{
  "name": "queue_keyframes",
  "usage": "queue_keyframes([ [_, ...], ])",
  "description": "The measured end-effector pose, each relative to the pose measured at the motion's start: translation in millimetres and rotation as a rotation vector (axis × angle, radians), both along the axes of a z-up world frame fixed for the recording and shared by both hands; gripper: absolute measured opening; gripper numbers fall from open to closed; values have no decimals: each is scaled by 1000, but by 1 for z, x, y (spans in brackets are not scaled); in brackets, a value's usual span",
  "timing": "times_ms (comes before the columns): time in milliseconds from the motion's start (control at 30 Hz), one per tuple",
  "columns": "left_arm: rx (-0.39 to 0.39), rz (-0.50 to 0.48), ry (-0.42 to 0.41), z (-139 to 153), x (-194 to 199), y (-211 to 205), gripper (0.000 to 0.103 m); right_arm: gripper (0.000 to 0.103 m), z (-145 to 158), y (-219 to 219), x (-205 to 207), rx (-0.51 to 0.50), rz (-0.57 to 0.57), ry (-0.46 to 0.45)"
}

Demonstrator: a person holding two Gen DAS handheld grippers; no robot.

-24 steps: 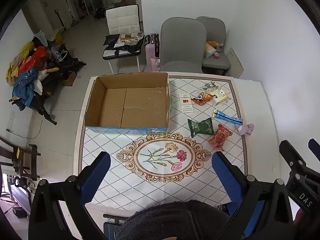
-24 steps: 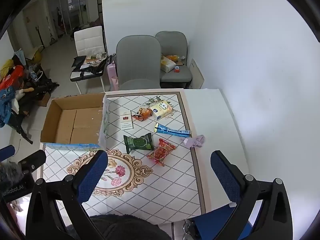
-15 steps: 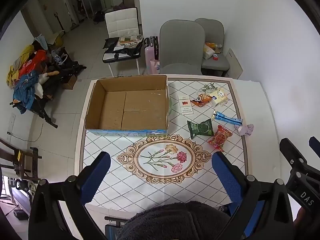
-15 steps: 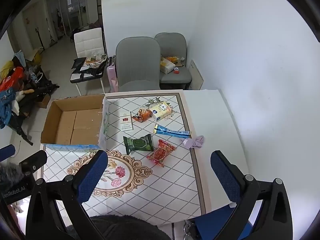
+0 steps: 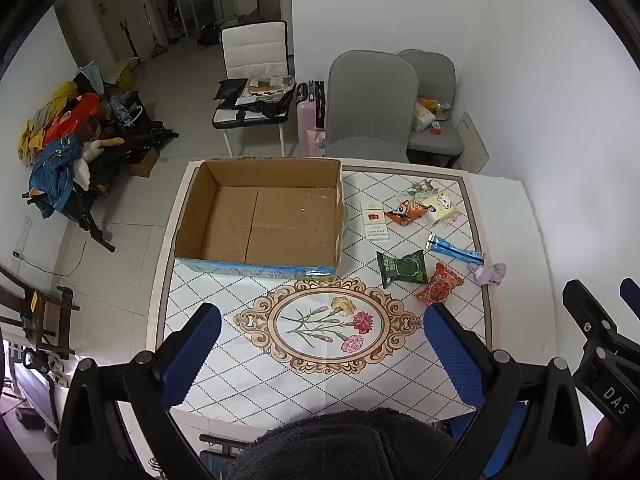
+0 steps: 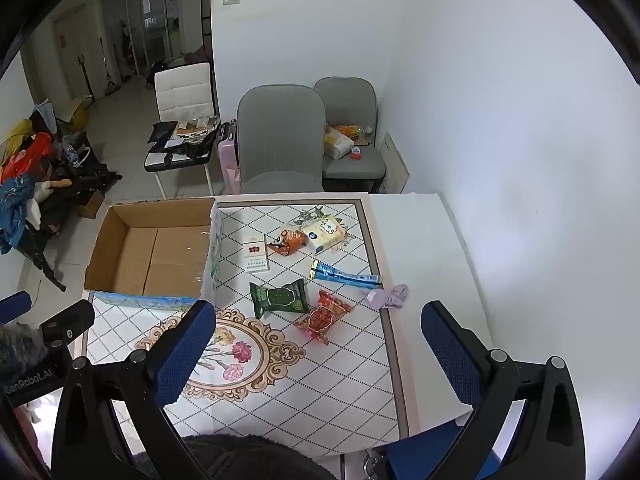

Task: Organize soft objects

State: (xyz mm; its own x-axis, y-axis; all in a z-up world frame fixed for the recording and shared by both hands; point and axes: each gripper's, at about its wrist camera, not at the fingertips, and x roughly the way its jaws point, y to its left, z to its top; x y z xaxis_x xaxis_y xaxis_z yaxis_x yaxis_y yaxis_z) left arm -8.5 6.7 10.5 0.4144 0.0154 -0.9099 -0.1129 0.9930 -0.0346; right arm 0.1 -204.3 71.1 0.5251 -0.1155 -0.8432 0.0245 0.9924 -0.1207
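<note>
Cardboard first: the big brown box (image 5: 260,216) sits empty on the patterned table (image 5: 240,380), and we have put nothing in it yet. In the last moment we have lifted both hands a little, so the table looks smaller and farther (nothing on it has moved). Our left gripper (image 5: 320,344) and right gripper (image 6: 316,340) are both wide open and hold nothing. The soft packs wait to the right of the box: the green pack (image 6: 280,298), the red pack (image 6: 323,316), the tissue pack (image 6: 324,234) and the purple cloth (image 6: 388,296). We think the sorting is only starting.
</note>
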Motion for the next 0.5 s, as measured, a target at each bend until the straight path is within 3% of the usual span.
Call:
queue_keyframes([
  [500, 12, -5, -23, 6, 2, -2, 103, 103, 4, 2, 2, -2, -5, -13],
])
